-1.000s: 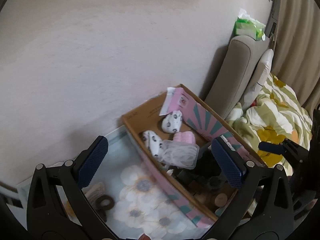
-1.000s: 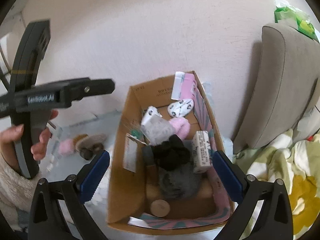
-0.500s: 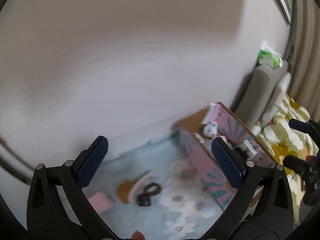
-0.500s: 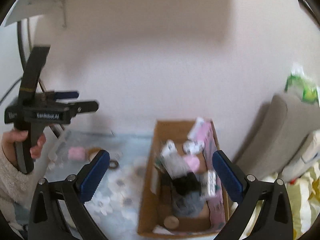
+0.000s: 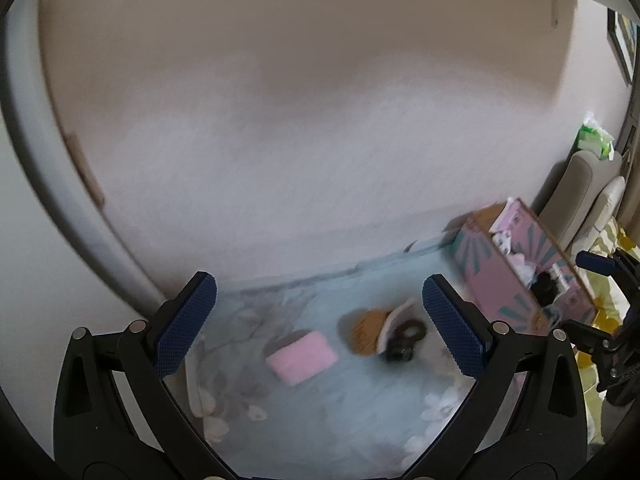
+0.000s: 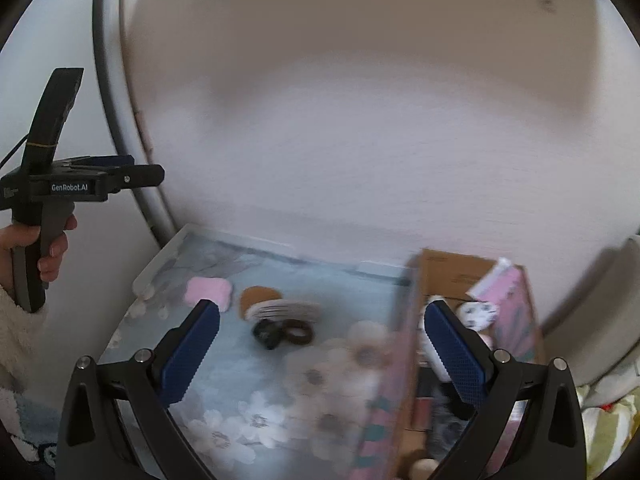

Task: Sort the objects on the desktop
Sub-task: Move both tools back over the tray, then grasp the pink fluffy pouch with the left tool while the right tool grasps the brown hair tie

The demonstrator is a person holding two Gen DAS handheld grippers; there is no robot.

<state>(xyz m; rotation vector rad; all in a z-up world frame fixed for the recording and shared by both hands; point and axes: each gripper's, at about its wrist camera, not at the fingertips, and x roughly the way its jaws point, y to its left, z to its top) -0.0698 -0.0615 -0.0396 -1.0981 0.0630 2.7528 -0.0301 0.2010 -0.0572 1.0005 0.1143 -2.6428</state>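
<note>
**Both tongs empty over the mat; loose items lay nearer my left**

My left gripper (image 5: pixel 320 326) was spread wide, nothing between its blue pads. My right gripper (image 6: pixel 320 354) was spread the same, also empty. Both views were smeared, so fine detail was lost.

Items still loose on the pale blue floral table mat (image 5: pixel 340 420): a soft pink rectangular pad (image 5: pixel 302 356), a round tan brush with a pale edge (image 5: pixel 374 330), and a dark brown hair tie beside a small black object (image 5: pixel 404 338), which I could not identify. The brush and the tie lay touching or nearly so; the pink pad lay apart, to their left.

The open pink-and-teal cardboard box (image 6: pixel 416 344), already holding several things, sat at the mat's right end.

The relation that mattered: from my left gripper the pink pad lay ahead, almost centred between the fingers, its long axis running roughly across the gap, slightly tilted. From my right gripper it lay ahead and off to the left (image 6: pixel 210 292). I judged the left the nearer and better lined up; the wrist would likely need turning to close across the pad's short side.
</note>
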